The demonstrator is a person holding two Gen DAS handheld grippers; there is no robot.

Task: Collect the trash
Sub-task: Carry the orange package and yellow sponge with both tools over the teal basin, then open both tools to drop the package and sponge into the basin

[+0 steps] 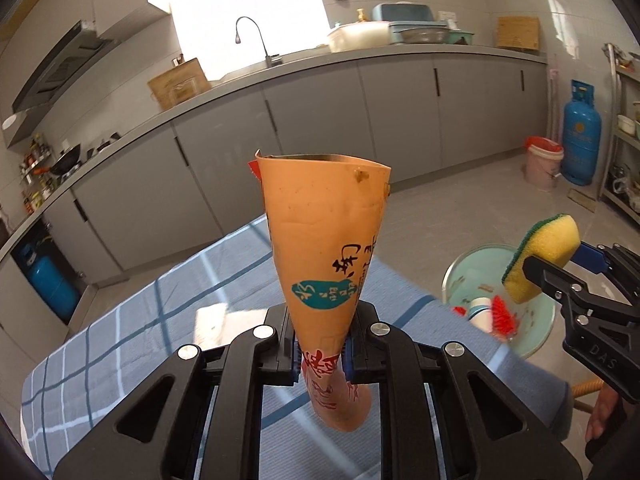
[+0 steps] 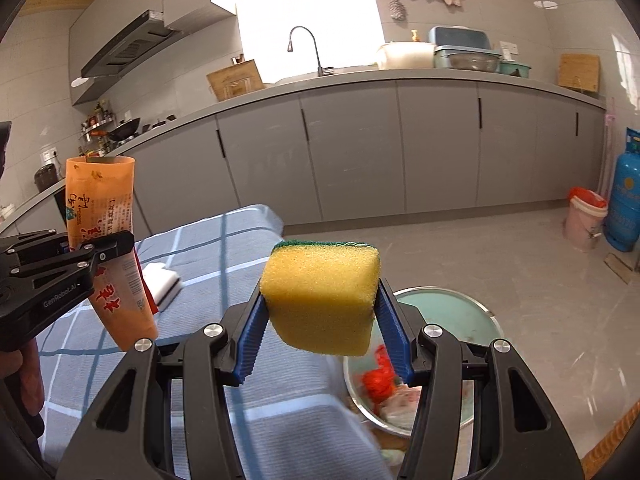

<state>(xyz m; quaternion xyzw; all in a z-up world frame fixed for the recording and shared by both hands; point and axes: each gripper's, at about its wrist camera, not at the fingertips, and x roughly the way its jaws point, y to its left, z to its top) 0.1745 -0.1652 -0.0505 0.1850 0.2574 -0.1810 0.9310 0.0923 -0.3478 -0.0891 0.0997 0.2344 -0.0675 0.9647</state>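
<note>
While both grippers hang over the checked cloth (image 2: pixel 120 364), left gripper (image 1: pixel 322 354) pinching one orange wrapper (image 1: pixel 324 240) with red characters, right gripper (image 2: pixel 320 334) clamping one yellow sponge (image 2: pixel 320 296), one basin (image 2: pixel 476 314) of trash below, "GenRobot.AI" legible.

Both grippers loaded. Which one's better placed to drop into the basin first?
Right, probably. Right gripper, shut on the sponge, hangs at the green basin's near rim. Left gripper, holding the orange packet, sits over the checked tablecloth.
</note>
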